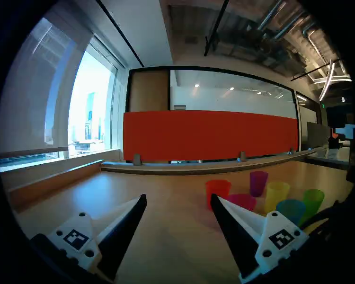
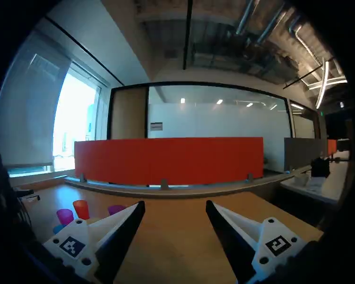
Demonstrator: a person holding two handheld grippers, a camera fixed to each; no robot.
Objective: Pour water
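Several coloured plastic cups stand grouped on the wooden table [image 1: 168,227]: a red cup [image 1: 217,190], a purple cup [image 1: 258,183], a yellow cup [image 1: 276,195], a green cup [image 1: 313,201], a blue cup [image 1: 291,210] and a magenta cup [image 1: 244,201] partly behind my finger. My left gripper [image 1: 178,201] is open above the table, the cups just right of its gap. In the right gripper view, my right gripper [image 2: 175,206] is open and holds nothing. An orange cup [image 2: 81,208], a magenta cup [image 2: 65,216] and a purple cup [image 2: 116,208] sit beyond its left finger.
A red divider panel [image 1: 210,135] runs along the table's far edge. Windows [image 1: 90,118] lie to the left. In the right gripper view, another desk [image 2: 319,184] with dark objects stands at the right, and a chair [image 2: 7,194] at the far left.
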